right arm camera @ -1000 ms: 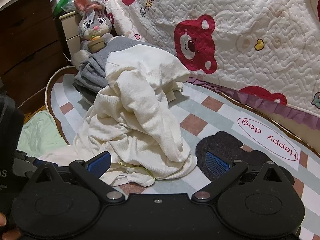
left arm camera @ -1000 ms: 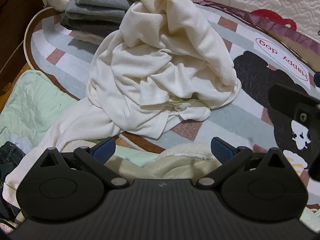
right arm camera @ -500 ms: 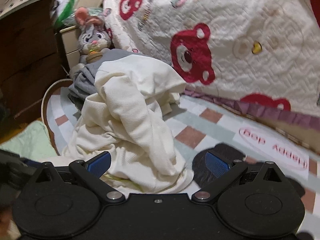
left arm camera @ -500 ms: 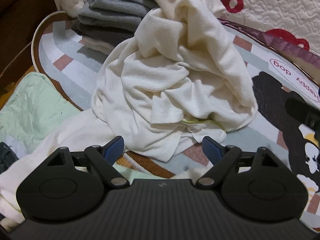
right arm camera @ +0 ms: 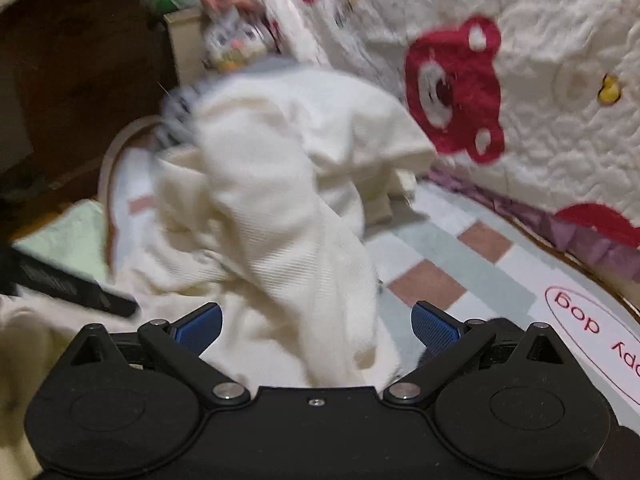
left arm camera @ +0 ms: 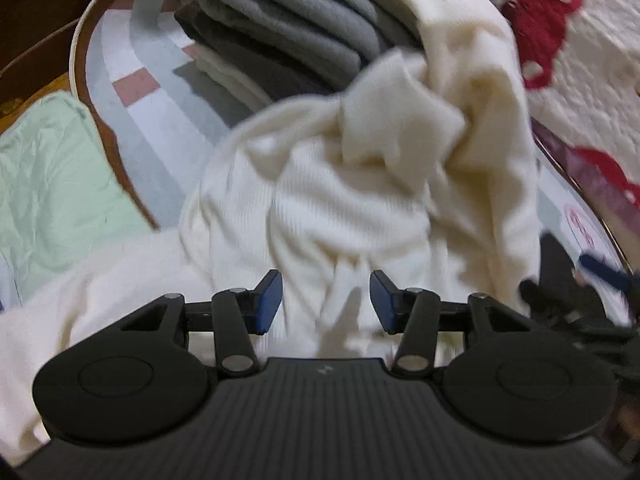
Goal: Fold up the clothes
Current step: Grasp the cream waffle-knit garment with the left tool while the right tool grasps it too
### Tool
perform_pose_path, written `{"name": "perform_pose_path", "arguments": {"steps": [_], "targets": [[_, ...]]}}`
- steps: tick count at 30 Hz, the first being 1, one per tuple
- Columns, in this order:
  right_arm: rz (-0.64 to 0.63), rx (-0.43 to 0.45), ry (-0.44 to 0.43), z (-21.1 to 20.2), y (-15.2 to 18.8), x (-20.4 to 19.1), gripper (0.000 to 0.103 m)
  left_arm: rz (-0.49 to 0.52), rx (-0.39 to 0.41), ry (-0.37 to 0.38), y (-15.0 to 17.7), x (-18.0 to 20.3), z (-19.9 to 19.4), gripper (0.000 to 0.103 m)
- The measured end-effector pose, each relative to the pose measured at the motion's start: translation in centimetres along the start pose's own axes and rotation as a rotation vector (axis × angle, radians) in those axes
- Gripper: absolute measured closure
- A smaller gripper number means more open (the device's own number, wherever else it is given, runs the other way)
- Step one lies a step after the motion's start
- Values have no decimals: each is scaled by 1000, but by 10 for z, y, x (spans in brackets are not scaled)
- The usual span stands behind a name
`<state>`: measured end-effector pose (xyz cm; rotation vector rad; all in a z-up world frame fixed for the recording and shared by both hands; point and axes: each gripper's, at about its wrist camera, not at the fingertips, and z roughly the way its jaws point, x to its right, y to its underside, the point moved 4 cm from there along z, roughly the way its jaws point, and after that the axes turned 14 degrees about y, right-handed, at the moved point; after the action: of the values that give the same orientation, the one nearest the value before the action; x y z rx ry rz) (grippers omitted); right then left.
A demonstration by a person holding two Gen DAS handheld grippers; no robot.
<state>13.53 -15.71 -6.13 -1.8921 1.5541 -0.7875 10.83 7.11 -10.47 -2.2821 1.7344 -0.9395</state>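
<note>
A crumpled cream waffle-knit garment [left arm camera: 360,208] lies heaped on a patterned rug [left arm camera: 160,120]; it also shows in the right wrist view [right arm camera: 272,216]. My left gripper [left arm camera: 325,302] is open, its jaws partly narrowed, and sits right over the garment's lower folds with cloth between the blue pads [left arm camera: 269,300], not clamped. My right gripper [right arm camera: 316,326] is wide open and empty, close above the garment's near edge. Part of the right gripper [left arm camera: 600,276] shows at the right in the left view. Both views are blurred by motion.
A stack of folded grey clothes [left arm camera: 288,32] lies behind the garment. A pale green cloth [left arm camera: 52,184] lies at the left off the rug. A bear-print quilt [right arm camera: 520,80] hangs at the right. A plush rabbit [right arm camera: 232,36] and dark wooden drawers [right arm camera: 80,80] stand behind.
Both grippers moved forward toward the cream garment, which now fills more of each view. The left jaws narrowed from wide open. The right jaws stayed wide.
</note>
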Motion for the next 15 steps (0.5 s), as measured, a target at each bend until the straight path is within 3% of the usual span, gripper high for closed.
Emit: {"name": "perform_pose_path", "arguments": {"steps": [4, 6, 8, 10, 14, 15], "targets": [[92, -99, 9, 42, -5, 5, 1, 21, -7, -30, -24, -3, 18, 46], [186, -125, 7, 52, -2, 7, 1, 46, 14, 34, -23, -7, 23, 28], [291, -144, 11, 57, 2, 9, 1, 19, 25, 77, -16, -13, 28, 24], [312, -152, -5, 62, 6, 11, 1, -5, 26, 101, -10, -19, 33, 23], [352, -169, -37, 72, 12, 13, 1, -26, -45, 46, 3, -33, 58, 5], [362, -173, -45, 75, 14, 14, 1, -46, -73, 50, 6, -38, 65, 5]]}}
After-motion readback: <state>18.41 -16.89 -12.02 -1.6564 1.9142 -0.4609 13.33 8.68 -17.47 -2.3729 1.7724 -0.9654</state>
